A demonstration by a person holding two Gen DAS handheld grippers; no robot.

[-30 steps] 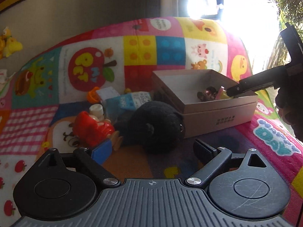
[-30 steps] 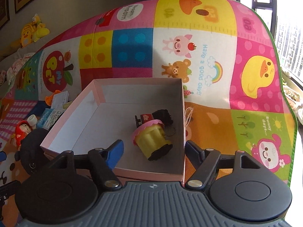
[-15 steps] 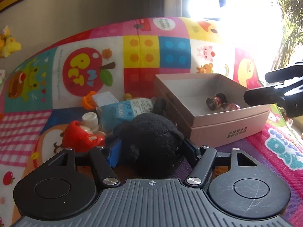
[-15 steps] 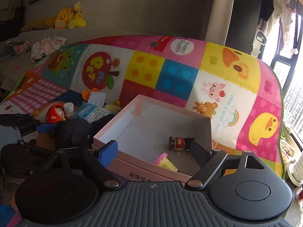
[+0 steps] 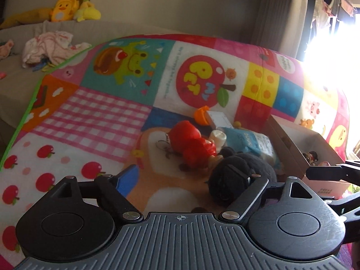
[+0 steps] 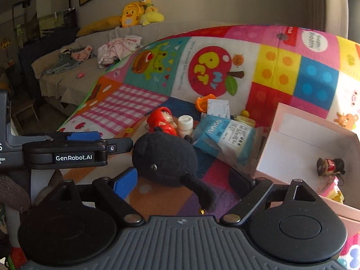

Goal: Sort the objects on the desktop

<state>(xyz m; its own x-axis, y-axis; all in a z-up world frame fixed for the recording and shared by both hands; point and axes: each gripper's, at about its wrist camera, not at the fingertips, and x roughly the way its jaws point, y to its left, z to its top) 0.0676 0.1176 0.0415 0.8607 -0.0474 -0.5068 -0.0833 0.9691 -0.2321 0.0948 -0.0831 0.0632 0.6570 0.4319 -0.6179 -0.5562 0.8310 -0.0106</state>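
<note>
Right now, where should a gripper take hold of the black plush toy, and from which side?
Grip the round body of the black plush toy across its middle, coming from above. The body is soft and wide, the thin tail offers little hold, and the blue packet and red doll crowd behind.

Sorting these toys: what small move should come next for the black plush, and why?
Probably ease the right gripper forward around the black plush: its jaws are open and the plush lies just ahead between them, while the left gripper is open with the plush off by its right finger.
</note>
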